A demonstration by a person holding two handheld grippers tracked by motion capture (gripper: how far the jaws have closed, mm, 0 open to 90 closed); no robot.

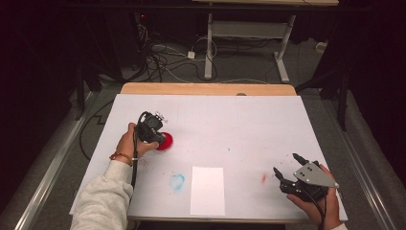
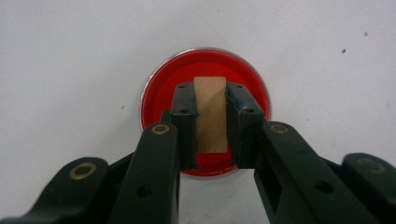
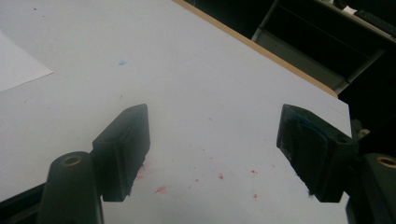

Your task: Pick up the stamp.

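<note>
In the left half of the high view the left gripper (image 1: pixel 154 128) is held over a round red ink pad (image 1: pixel 165 141) on the white table cover (image 1: pixel 249 124). The left gripper view shows its jaws drawn narrow onto a small wooden block (image 2: pixel 211 114), most likely a stamp, which stands at the centre of the frame right above the red ink pad (image 2: pixel 205 63); whether the block's face touches the ink cannot be told from here. At the lower right of the high view the right gripper (image 1: pixel 288 168) rests low near the table's edge, its jaws spread wide with nothing between them, as the right gripper view confirms. A blank white sheet of paper (image 1: pixel 207 190) lies at the bottom centre of the high view, with a blue smudge (image 1: pixel 176 181) to its left and a red smear (image 1: pixel 264 178) to its right, both on the cover. By my reading, the stamp is picked up and is being inked; carrying it to the sheet and pressing it down is left, since the paper bears no mark.
</note>
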